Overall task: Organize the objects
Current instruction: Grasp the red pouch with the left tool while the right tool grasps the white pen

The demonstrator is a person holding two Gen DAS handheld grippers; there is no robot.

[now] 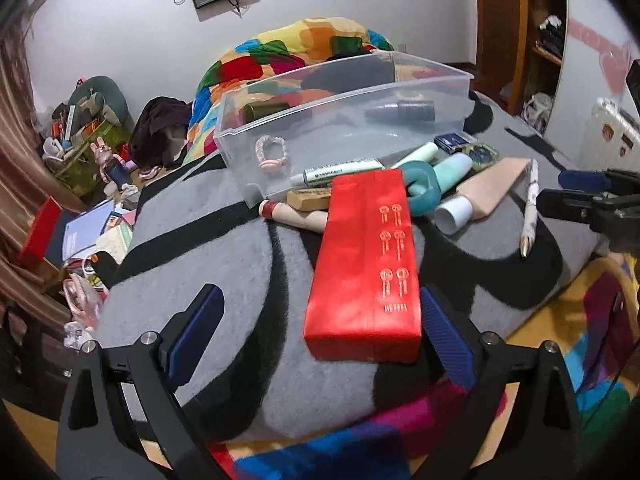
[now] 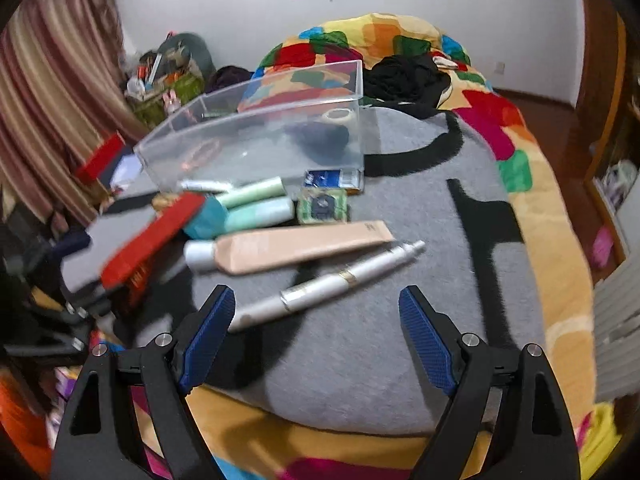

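Note:
A clear plastic bin (image 1: 448, 74) (image 2: 256, 136) stands on the grey and black mat (image 1: 224, 264) and holds a few small items. In front of it lie a red box (image 1: 364, 256) (image 2: 156, 236), a beige tube (image 1: 488, 188) (image 2: 296, 248), a white pen (image 1: 530, 208) (image 2: 332, 284), a teal ring (image 1: 420, 188), mint bottles (image 2: 256, 204), a marker (image 1: 340, 170) and a green tin (image 2: 322, 208). My left gripper (image 1: 316, 316) is open, its fingers on either side of the red box's near end. My right gripper (image 2: 316, 312) is open just short of the pen, and also shows in the left wrist view (image 1: 576, 192).
A multicoloured quilt (image 2: 500, 128) with black clothing (image 2: 408, 76) lies behind and right of the mat. A cluttered floor with books (image 1: 86, 232) and toys is at the left. A wooden shelf (image 1: 540, 32) stands at the far right.

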